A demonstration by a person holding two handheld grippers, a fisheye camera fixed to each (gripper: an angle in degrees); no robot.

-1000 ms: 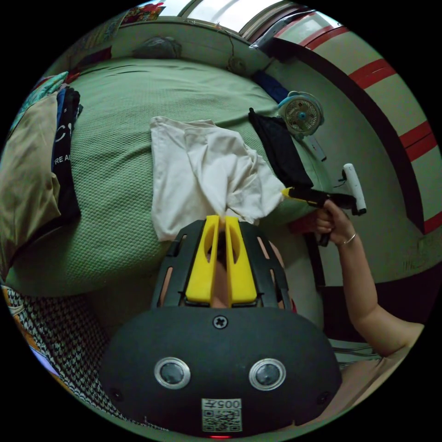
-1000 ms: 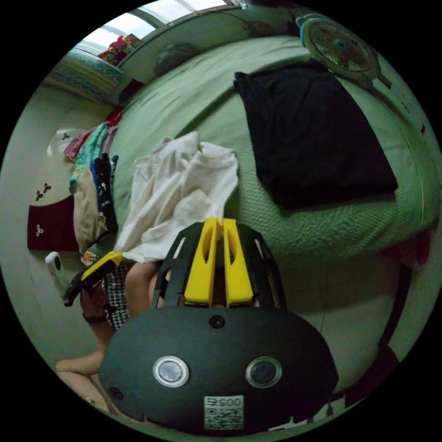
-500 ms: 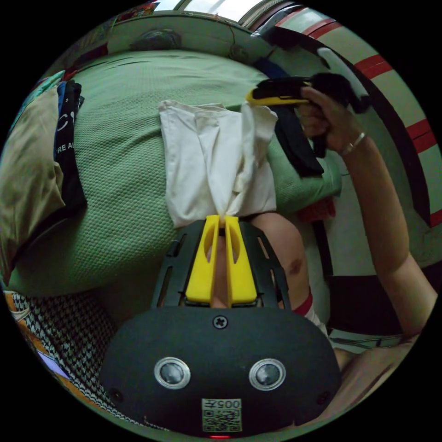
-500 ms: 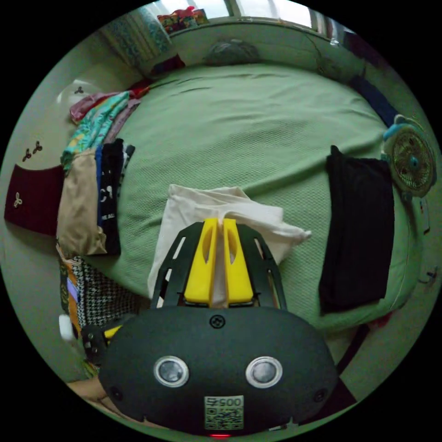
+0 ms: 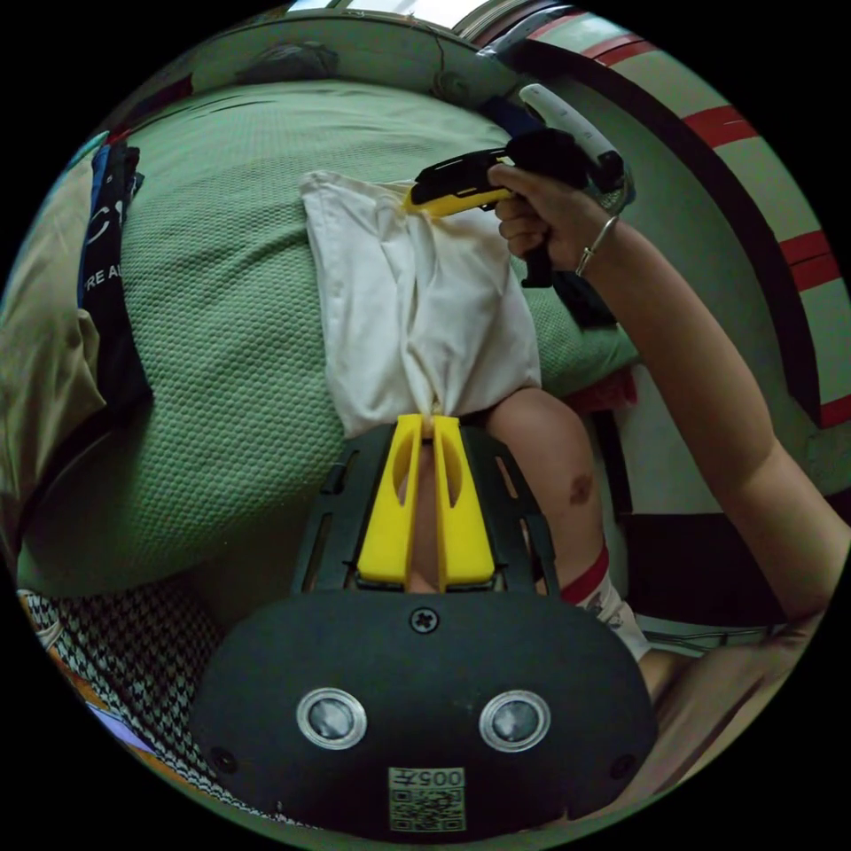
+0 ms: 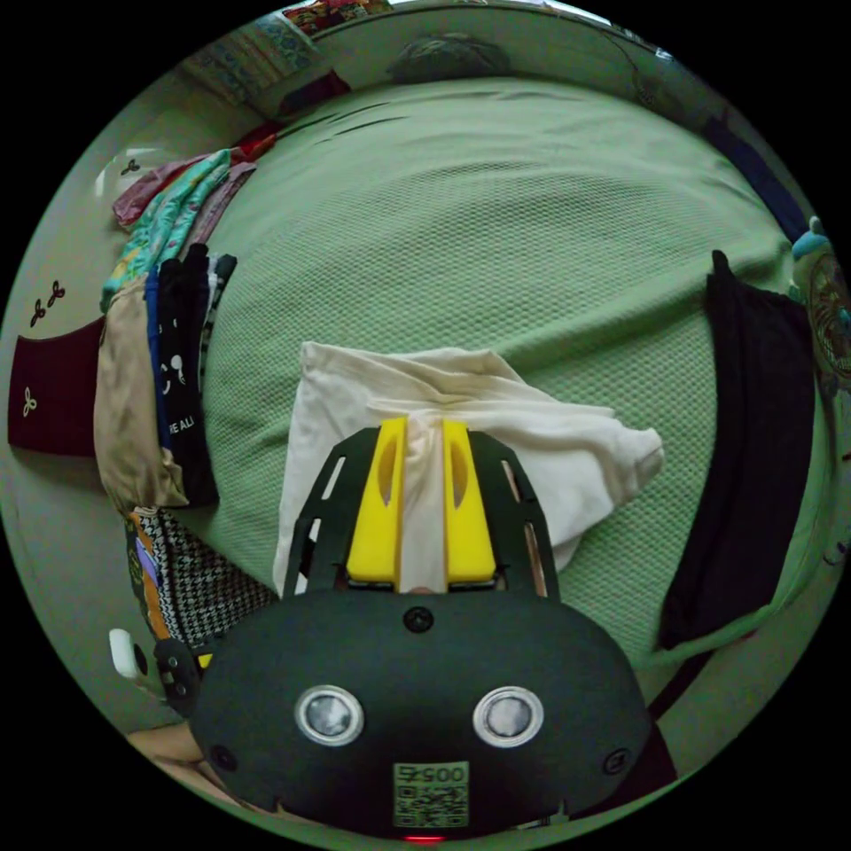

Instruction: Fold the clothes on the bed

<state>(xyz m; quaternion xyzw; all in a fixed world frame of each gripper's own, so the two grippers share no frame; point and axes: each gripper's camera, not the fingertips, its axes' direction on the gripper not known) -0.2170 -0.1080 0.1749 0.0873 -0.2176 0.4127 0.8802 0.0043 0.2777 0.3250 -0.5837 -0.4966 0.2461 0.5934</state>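
Note:
A cream garment (image 5: 417, 301) lies folded lengthwise on the green bed (image 5: 230, 266), reaching its near edge. My left gripper (image 5: 425, 424) is shut on the garment's near end at the bed's edge. In the left gripper view a hand holds my right gripper (image 5: 415, 197) down on the garment's far end. In the right gripper view the cream garment (image 6: 550, 443) bunches at my right gripper (image 6: 424, 425), whose jaws stand a little apart with cloth lying between them. The left gripper (image 6: 182, 674) peeks in at the lower left of that view.
A folded black garment (image 6: 753, 425) lies on the bed (image 6: 496, 222) to the right, by a small fan (image 6: 829, 301). A stack of folded clothes (image 6: 168, 355) lines the left side. Houndstooth cloth (image 5: 115, 638) hangs below the bed edge. The person's knee (image 5: 550, 452) presses against the bed.
The right gripper carried its end of the cream garment up and across to the far side, folding it over, then lowered it onto the bed. Its jaws have parted slightly. The left gripper kept its hold.

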